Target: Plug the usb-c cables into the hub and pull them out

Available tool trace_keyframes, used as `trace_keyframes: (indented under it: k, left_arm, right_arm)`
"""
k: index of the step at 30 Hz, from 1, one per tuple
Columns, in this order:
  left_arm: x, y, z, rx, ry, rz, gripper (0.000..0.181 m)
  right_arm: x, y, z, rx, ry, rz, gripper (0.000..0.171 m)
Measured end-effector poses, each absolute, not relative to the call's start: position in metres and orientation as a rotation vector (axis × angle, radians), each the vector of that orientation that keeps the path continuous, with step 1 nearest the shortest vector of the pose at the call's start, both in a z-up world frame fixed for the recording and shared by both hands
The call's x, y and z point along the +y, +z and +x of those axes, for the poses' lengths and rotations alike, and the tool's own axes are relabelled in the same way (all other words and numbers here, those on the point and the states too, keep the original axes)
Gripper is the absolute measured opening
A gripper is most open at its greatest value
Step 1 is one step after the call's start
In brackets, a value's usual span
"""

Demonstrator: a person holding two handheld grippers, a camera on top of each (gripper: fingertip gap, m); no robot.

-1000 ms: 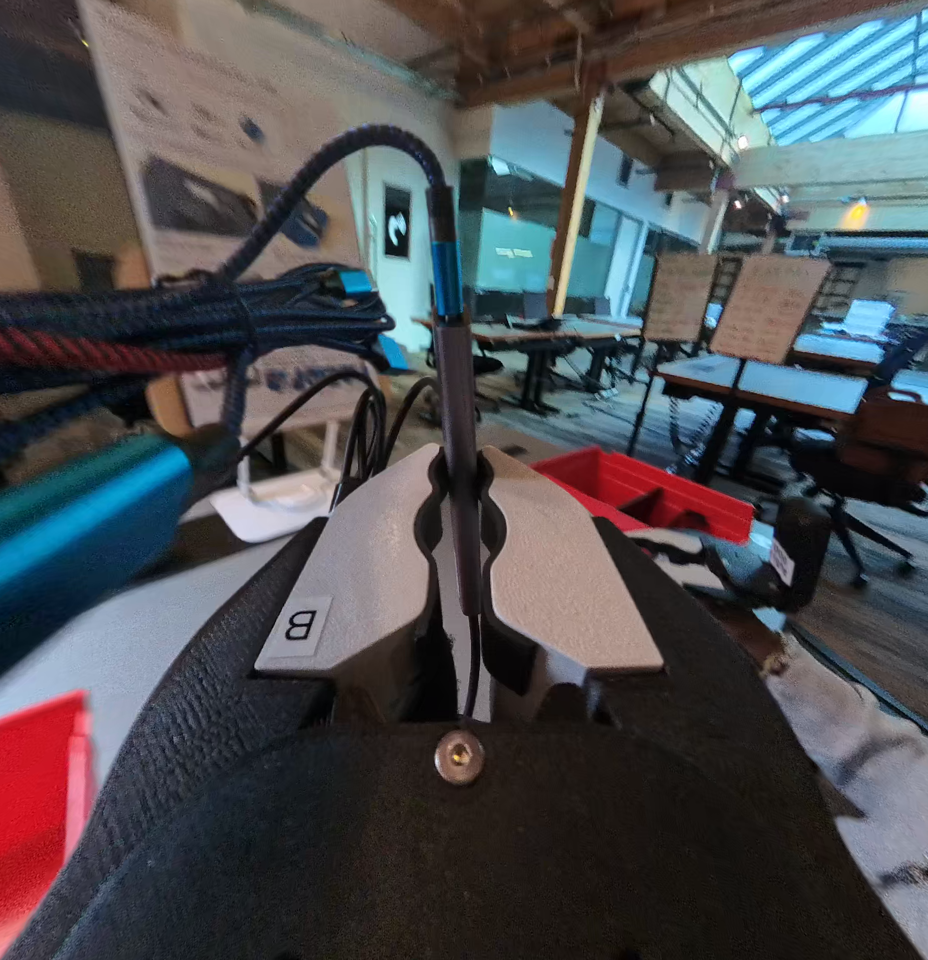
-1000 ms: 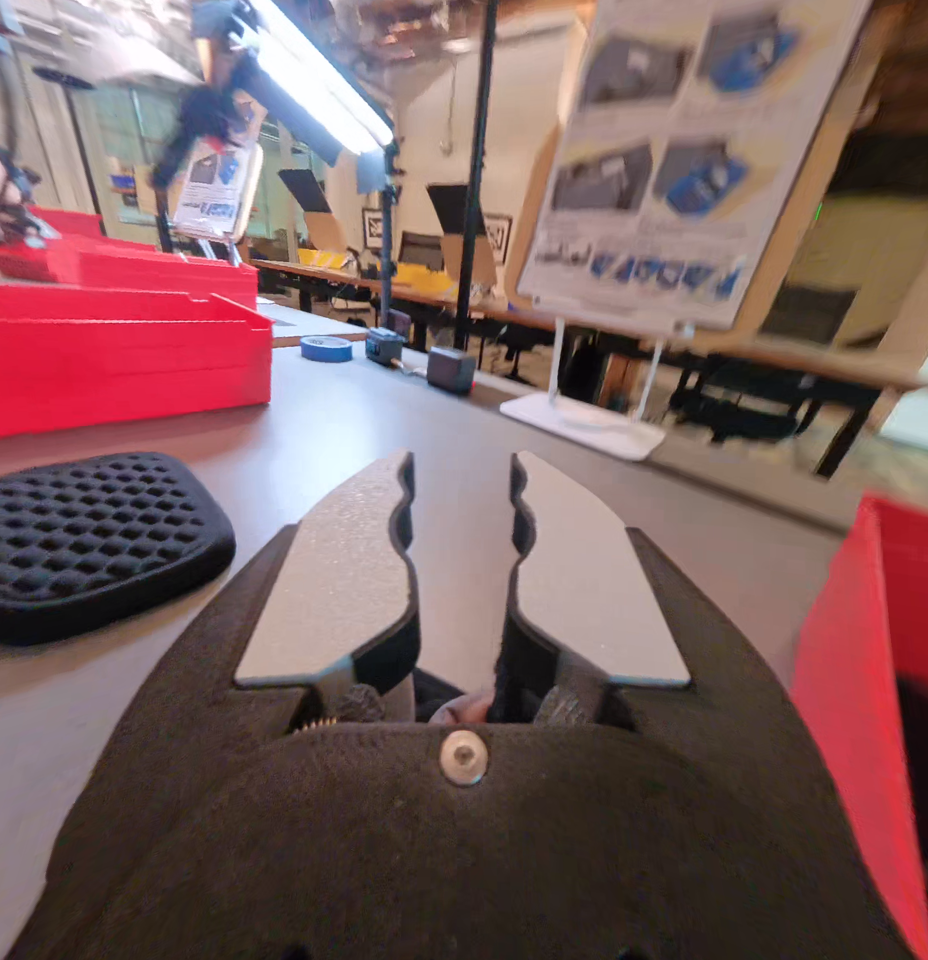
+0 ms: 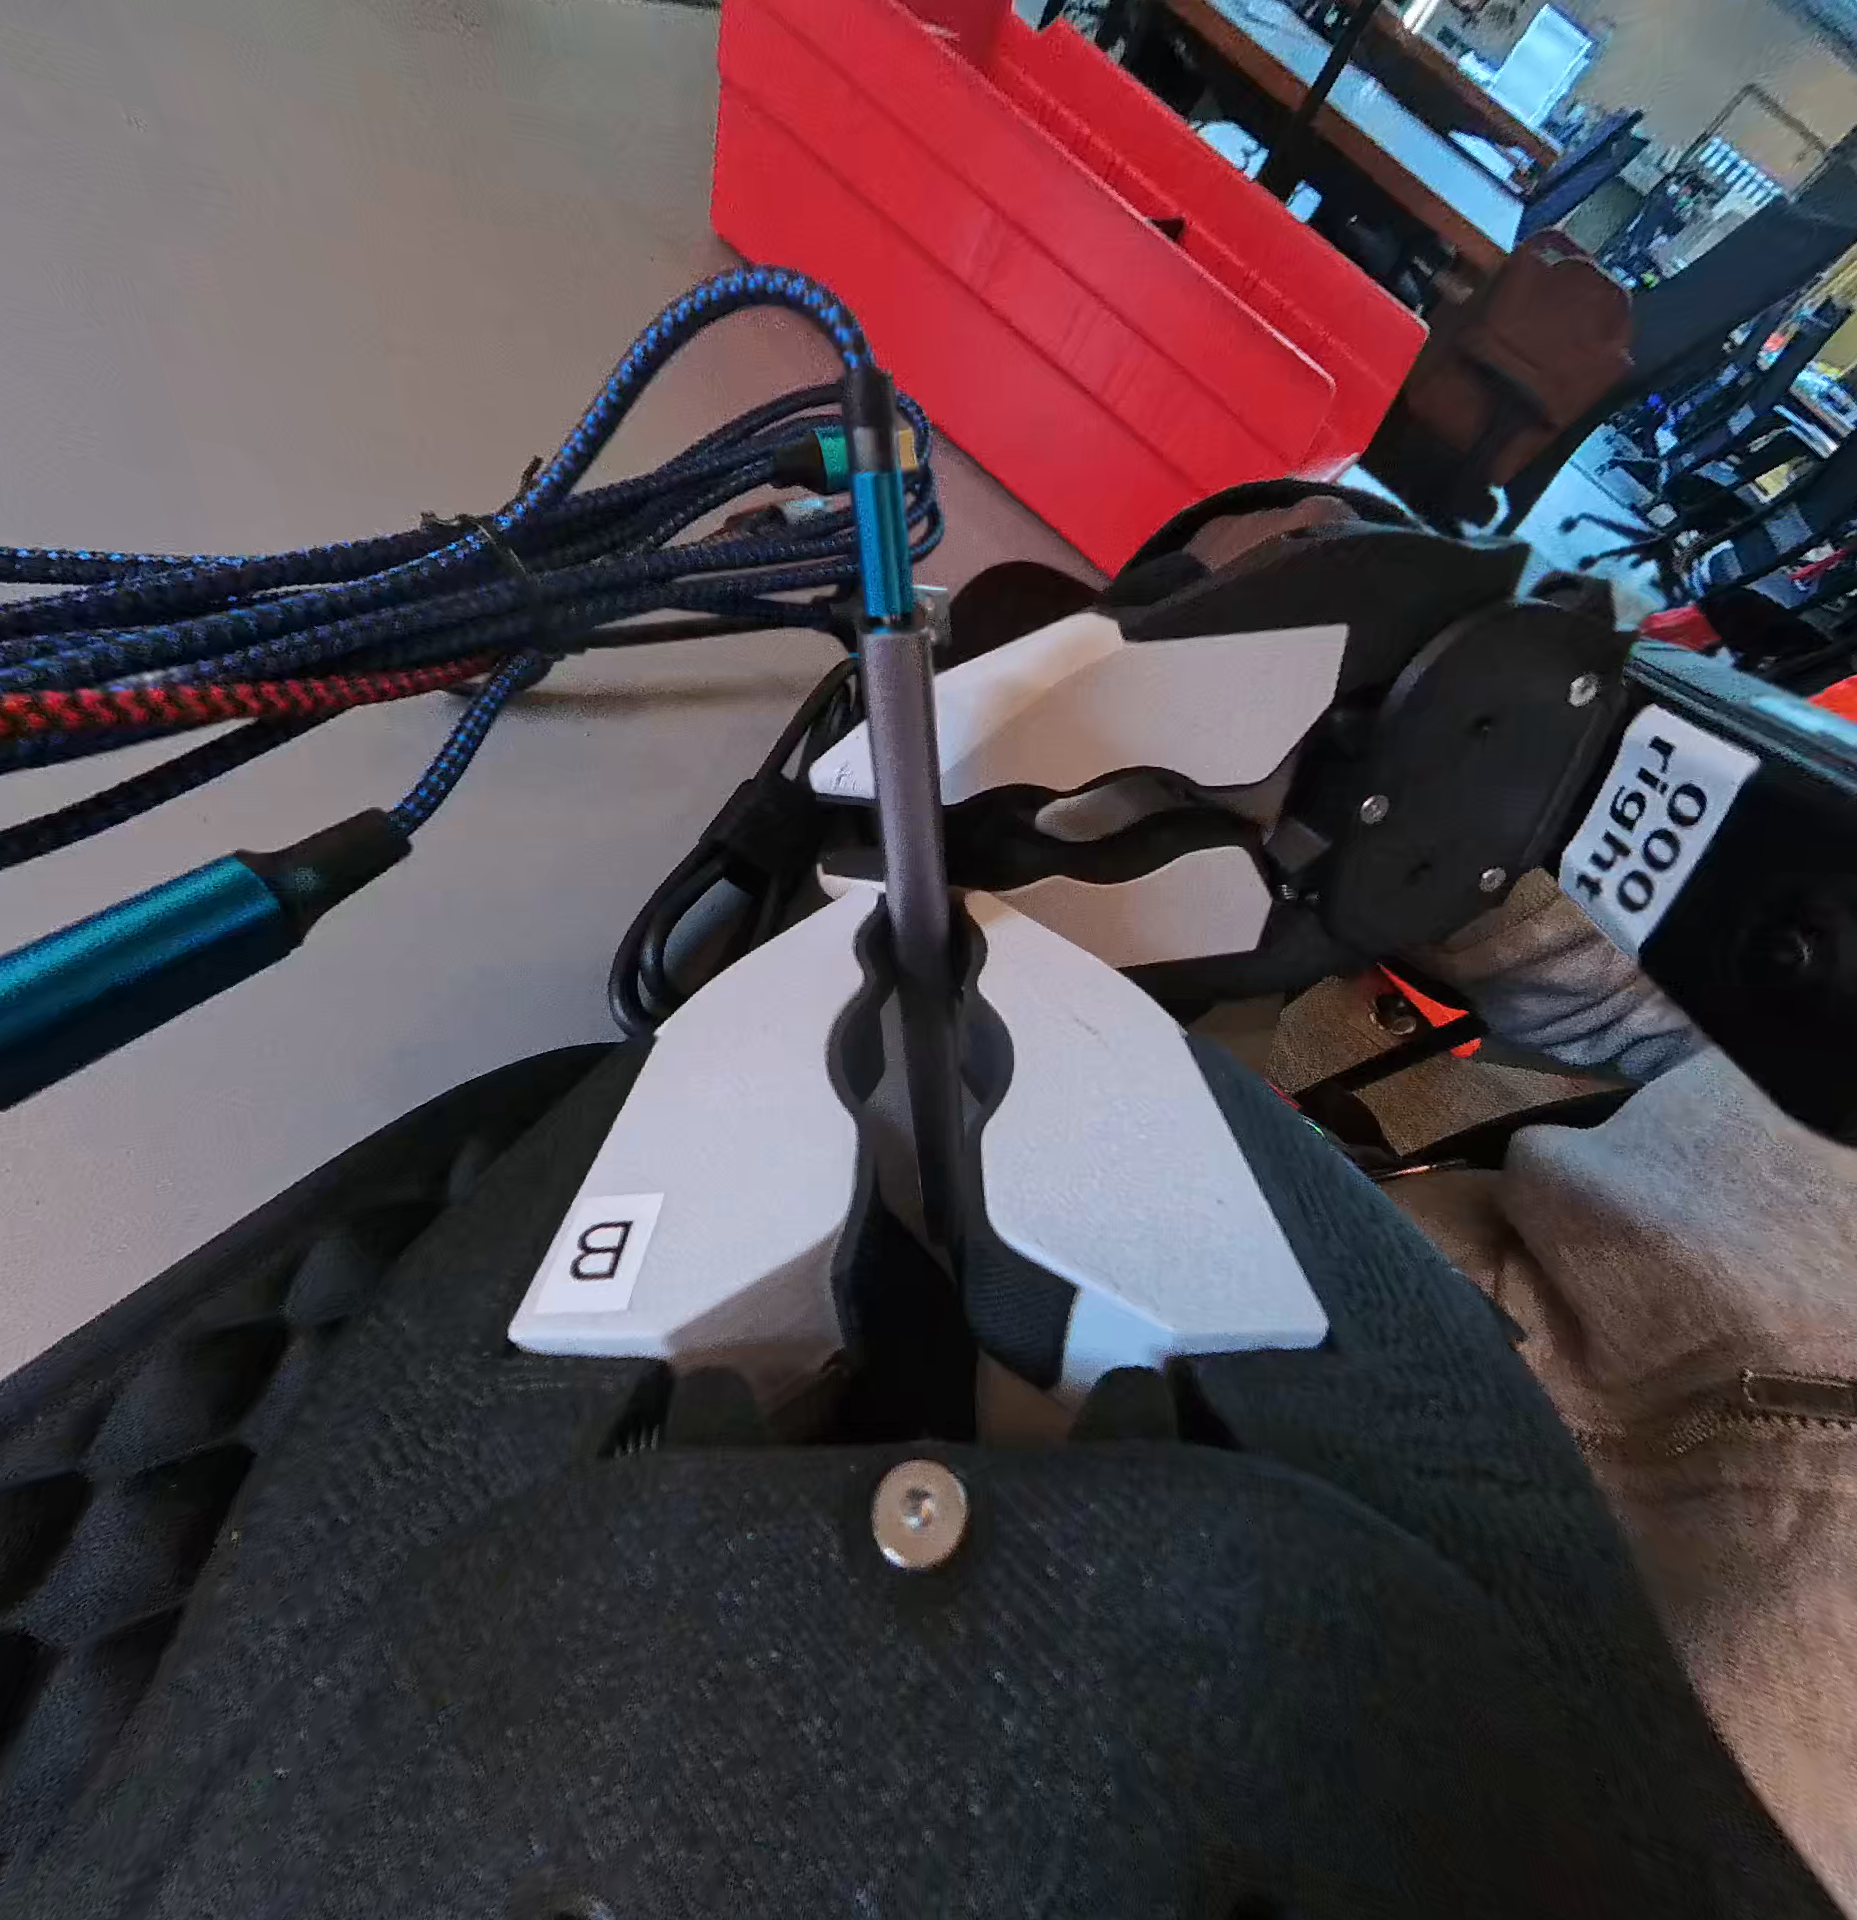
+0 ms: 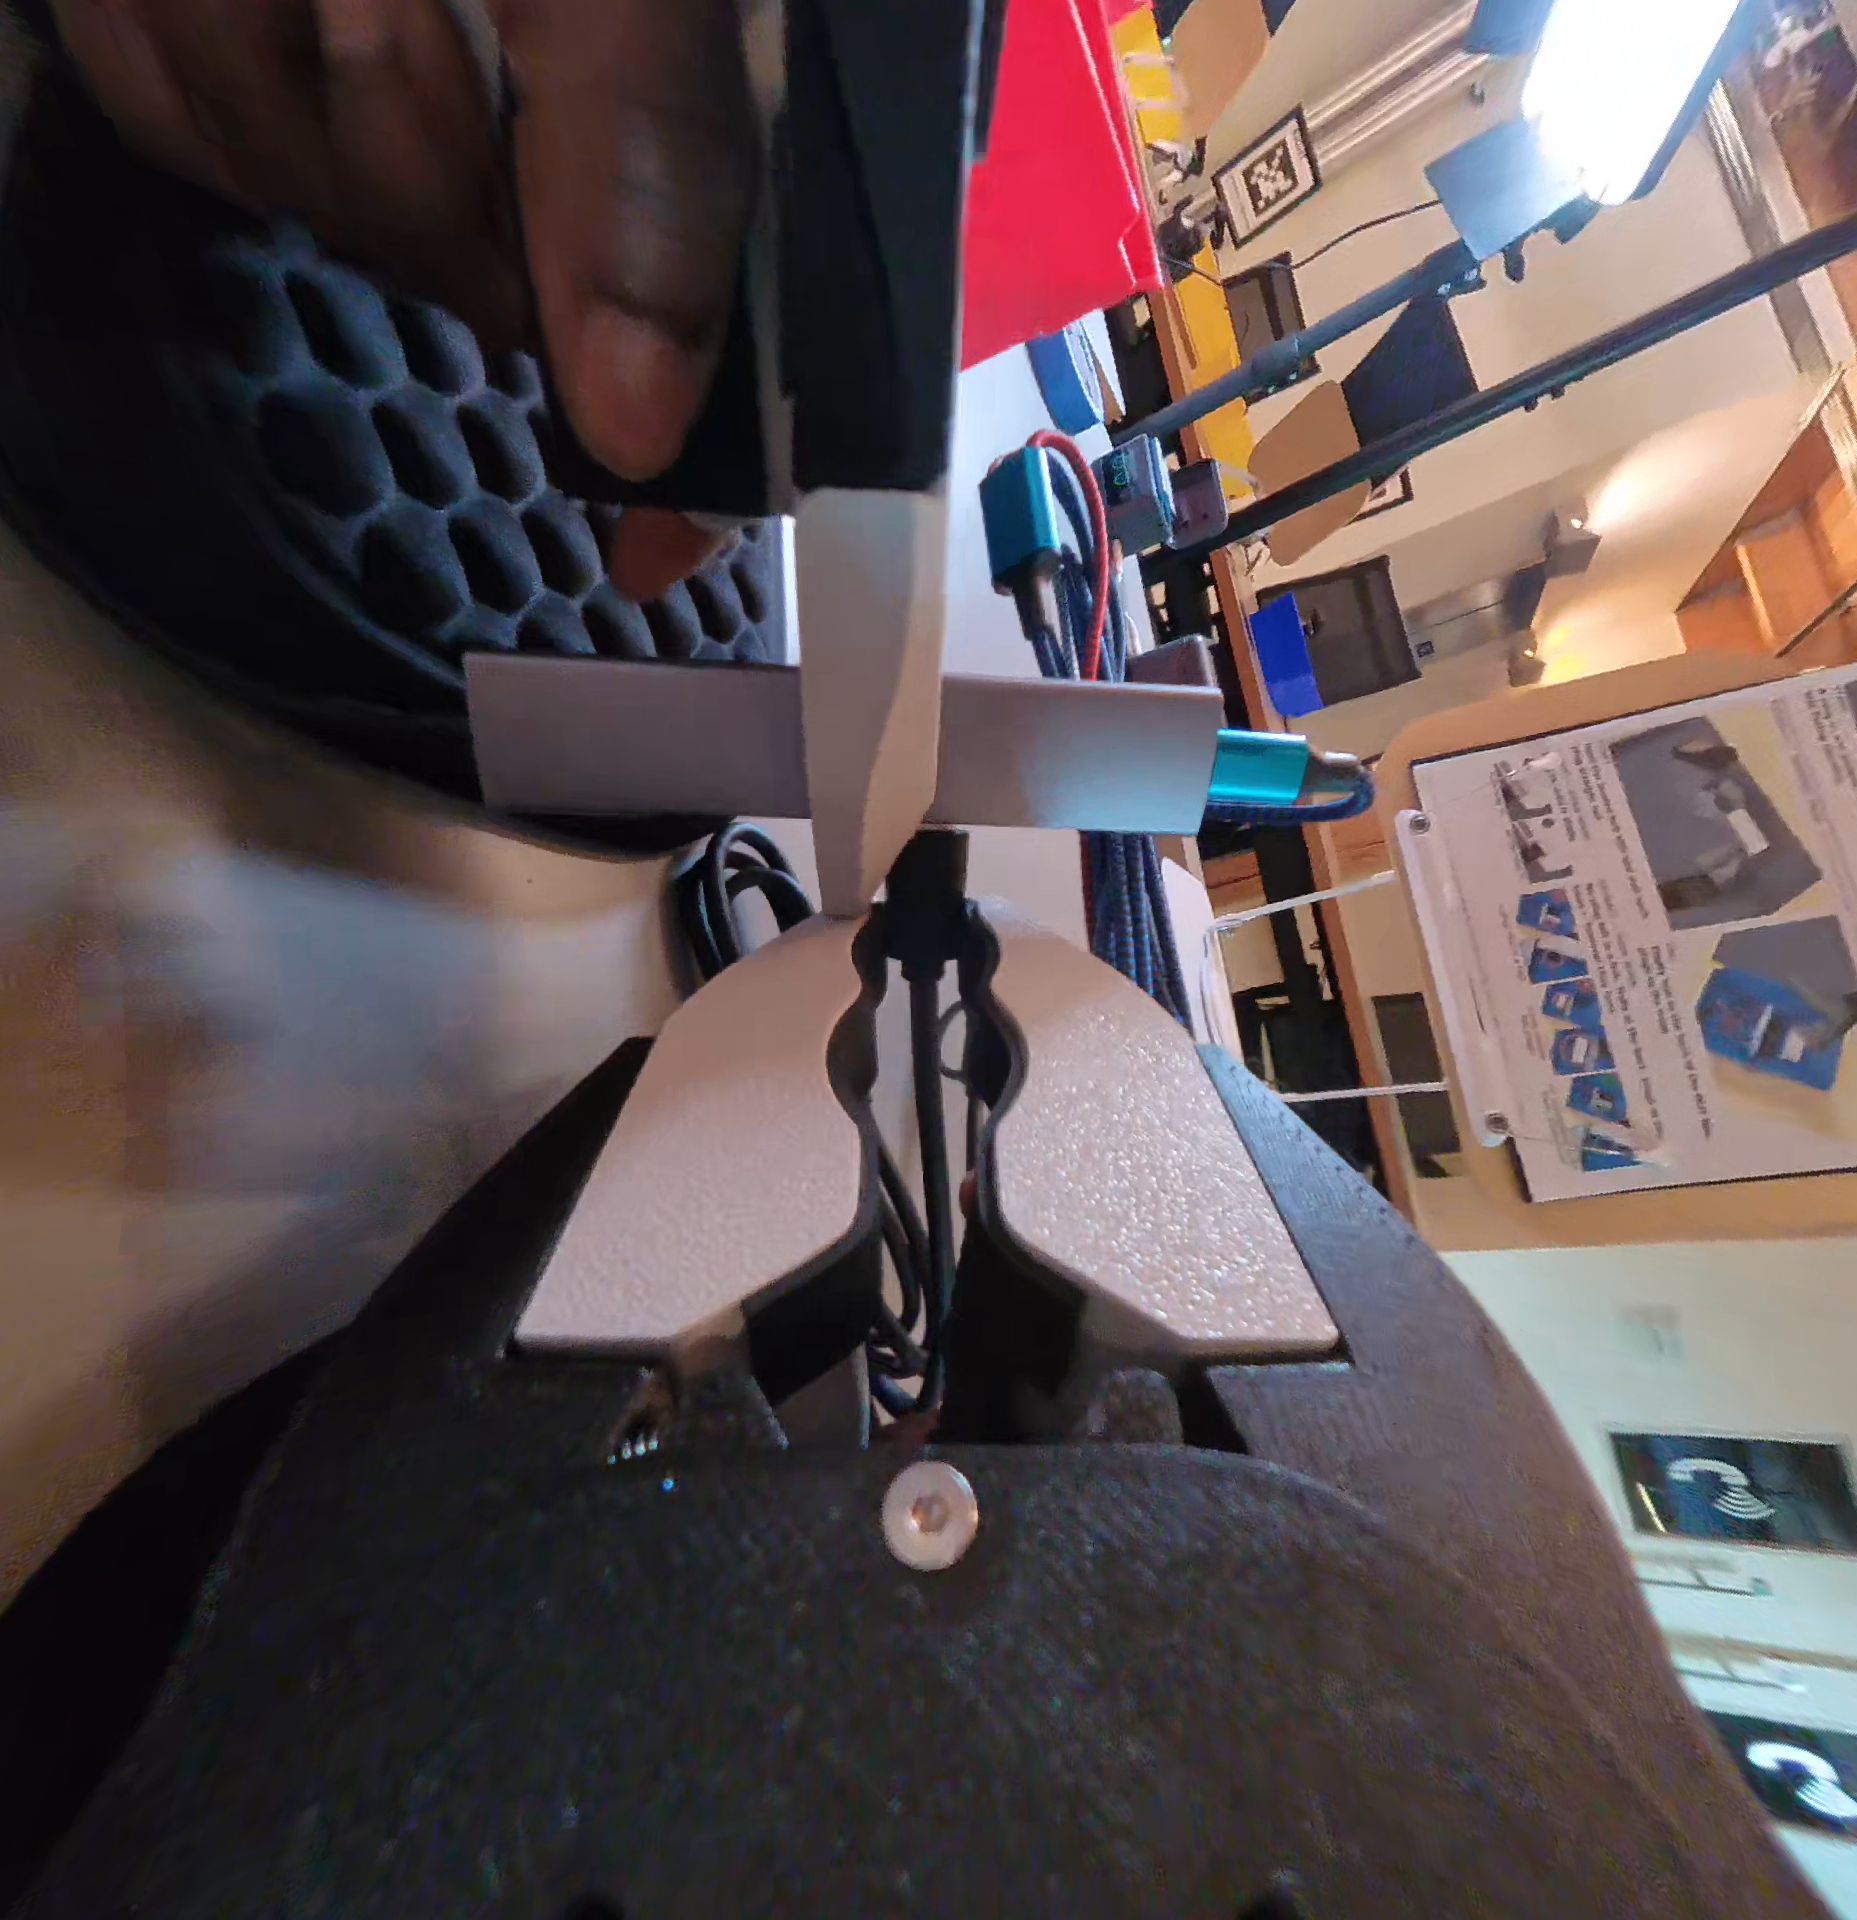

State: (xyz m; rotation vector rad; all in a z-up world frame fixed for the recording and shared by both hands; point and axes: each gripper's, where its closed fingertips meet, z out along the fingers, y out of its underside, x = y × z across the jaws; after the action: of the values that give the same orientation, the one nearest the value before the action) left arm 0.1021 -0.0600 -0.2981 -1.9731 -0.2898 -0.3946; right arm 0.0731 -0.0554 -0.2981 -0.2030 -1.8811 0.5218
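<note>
Both tongs pinching: left tongs [image 3: 919, 940] on hub [image 3: 903, 790] w/ blue plug [image 3: 882, 540] in; right tongs [image 4: 924, 925] on hub's black lead [image 4: 929, 1049].

Slim grey hub [image 3: 903, 790] seen edge-on at frame centre in the left wrist view, standing upright; in the right wrist view it lies as a horizontal grey bar [image 4: 1069, 764] across mid-frame. One blue-and-black braided cable [image 3: 695, 343] is plugged into its far end through a metallic blue plug [image 3: 882, 540] (the cord arches over towards the upper left). A bundle of spare cables [image 3: 332, 623], blue-black and one red, lies at left of frame. The hub's own thin black lead [image 4: 929, 1091] trails below it.
</note>
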Motion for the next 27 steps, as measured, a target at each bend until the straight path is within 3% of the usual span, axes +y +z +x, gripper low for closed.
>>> trace_keyframes:
  k: [6,10,17,21,27]
  left_arm:
    - [-0.061,-0.297,0.105,-0.252,-0.37,-1.947,0.011]
    - [-0.065,-0.29,0.096,-0.314,-0.334,-1.862,0.01]
    - [-0.068,-0.279,0.094,-0.308,-0.33,-1.784,0.01]
    - [-0.103,-0.251,0.058,-0.502,-0.4,-1.471,0.009]
    - [-0.095,-0.258,0.061,-0.474,-0.378,-1.548,0.01]
  right_arm:
    - [-0.055,-0.298,0.077,-1.883,0.548,-0.166,0.013]
    - [-0.061,-0.299,0.073,-1.821,0.648,-0.458,0.013]
    - [-0.061,-0.289,0.071,-1.843,0.54,-0.337,0.013]
    - [-0.017,-0.315,0.077,-1.851,0.451,-0.529,0.013]
    - [-0.004,-0.226,0.089,-1.652,0.766,-0.61,0.013]
